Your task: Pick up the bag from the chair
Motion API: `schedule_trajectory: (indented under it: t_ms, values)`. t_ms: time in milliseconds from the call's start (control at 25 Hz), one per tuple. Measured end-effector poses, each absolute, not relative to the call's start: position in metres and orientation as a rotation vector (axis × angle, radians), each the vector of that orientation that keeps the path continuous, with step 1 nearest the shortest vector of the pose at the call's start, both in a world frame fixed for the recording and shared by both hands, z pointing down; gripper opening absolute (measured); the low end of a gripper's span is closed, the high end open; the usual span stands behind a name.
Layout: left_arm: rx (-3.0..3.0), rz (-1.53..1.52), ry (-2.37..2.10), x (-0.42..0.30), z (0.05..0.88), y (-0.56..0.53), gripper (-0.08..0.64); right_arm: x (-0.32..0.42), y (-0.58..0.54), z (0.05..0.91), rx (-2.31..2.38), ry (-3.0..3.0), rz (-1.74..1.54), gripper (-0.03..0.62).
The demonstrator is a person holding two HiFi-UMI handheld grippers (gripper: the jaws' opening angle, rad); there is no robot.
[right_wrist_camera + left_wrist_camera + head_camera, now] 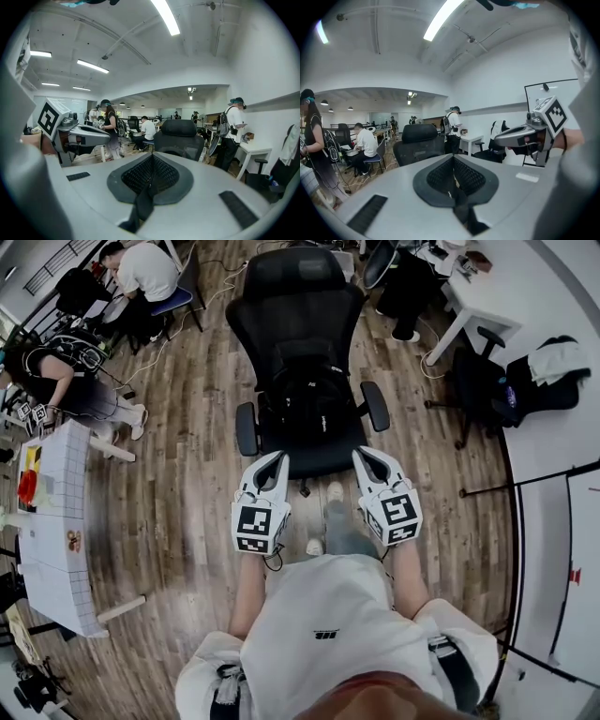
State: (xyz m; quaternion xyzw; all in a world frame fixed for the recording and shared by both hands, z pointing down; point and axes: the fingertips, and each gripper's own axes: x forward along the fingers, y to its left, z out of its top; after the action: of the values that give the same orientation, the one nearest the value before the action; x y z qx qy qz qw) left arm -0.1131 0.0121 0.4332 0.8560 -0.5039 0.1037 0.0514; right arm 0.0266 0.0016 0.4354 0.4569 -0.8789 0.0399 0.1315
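Bag (309,395) sits on chair (298,287) seat in head view; left gripper (270,465) and right gripper (367,462) hover just short.
Left gripper view: jaws together, empty.
Right gripper view: same.
Risk: unopened jaws just shove bag, chair rolls off.

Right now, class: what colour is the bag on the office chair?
The bag is black, best seen in the head view.

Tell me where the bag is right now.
In the head view the black bag sits on the black office chair at centre, against its backrest, ahead of the left gripper and right gripper.
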Motion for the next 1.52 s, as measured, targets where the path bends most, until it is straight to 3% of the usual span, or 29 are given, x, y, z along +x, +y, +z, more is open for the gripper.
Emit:
schedule_trajectory:
  t_ms: [1080, 1520]
  values:
    - [2.469, 0.323, -1.682, -0.099, 0.478, -0.200, 0.011, 0.038, -0.221, 0.487, 1.130, -2.674, 0.254, -0.003]
    - [2.341, 0.417, -1.761, -0.113, 0.520, -0.265, 0.012, 0.043, -0.293, 0.551, 1.006, -2.589, 0.320, 0.040]
